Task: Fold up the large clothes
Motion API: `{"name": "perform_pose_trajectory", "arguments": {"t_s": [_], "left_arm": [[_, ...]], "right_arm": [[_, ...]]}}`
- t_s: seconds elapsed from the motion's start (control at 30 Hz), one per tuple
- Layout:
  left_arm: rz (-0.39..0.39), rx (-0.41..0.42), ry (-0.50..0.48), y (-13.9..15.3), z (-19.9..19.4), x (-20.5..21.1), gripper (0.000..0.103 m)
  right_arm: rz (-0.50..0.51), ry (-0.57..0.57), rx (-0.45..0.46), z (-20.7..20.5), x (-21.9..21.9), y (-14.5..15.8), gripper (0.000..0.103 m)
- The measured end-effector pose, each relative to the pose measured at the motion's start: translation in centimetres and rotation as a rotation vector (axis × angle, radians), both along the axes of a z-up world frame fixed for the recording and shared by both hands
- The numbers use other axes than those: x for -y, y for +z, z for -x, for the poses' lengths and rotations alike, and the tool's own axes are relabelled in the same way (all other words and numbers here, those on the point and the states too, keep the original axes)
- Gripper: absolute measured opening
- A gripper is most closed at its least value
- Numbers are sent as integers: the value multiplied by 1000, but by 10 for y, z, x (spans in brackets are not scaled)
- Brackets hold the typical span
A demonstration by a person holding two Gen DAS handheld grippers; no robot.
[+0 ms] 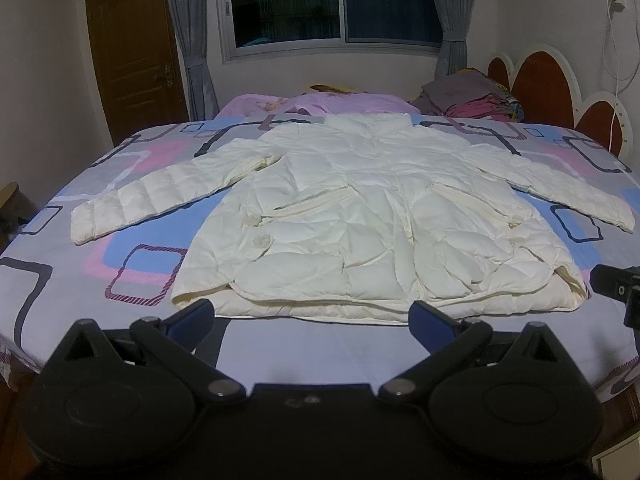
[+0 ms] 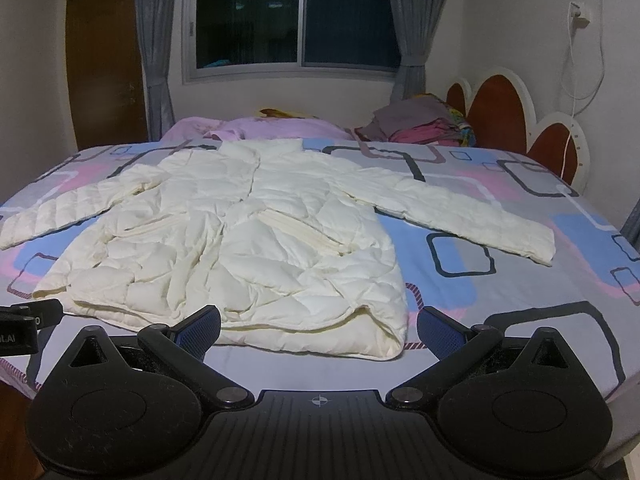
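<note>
White puffer jacket point(image 1: 360, 216) lies flat, front up, on the patterned bedsheet point(image 1: 60, 280), collar toward the window point(image 1: 332, 0), hem nearest both grippers, sleeves spread to either side. Left gripper point(image 1: 312, 320) and right gripper point(image 2: 318, 326) hover just short of the hem, jaws wide apart, holding nothing. Left sits nearer the hem's middle, right toward its right corner, though fisheye warp makes that approximate.
</note>
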State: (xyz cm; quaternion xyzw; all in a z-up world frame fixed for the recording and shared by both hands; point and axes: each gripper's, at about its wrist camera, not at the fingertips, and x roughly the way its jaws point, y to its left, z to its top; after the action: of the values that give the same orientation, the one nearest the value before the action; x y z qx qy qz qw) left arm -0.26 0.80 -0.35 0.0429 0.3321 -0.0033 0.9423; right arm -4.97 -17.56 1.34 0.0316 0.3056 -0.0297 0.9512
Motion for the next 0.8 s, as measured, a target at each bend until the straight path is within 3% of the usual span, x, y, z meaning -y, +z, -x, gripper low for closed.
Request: {"name": "perform_pose_trajectory", "arguments": {"t_s": [0.8], "left_arm": [[-15,-10,-11,4,1,9,103]], "right_arm": [[-1,5,-1,1,1,1,103]]}}
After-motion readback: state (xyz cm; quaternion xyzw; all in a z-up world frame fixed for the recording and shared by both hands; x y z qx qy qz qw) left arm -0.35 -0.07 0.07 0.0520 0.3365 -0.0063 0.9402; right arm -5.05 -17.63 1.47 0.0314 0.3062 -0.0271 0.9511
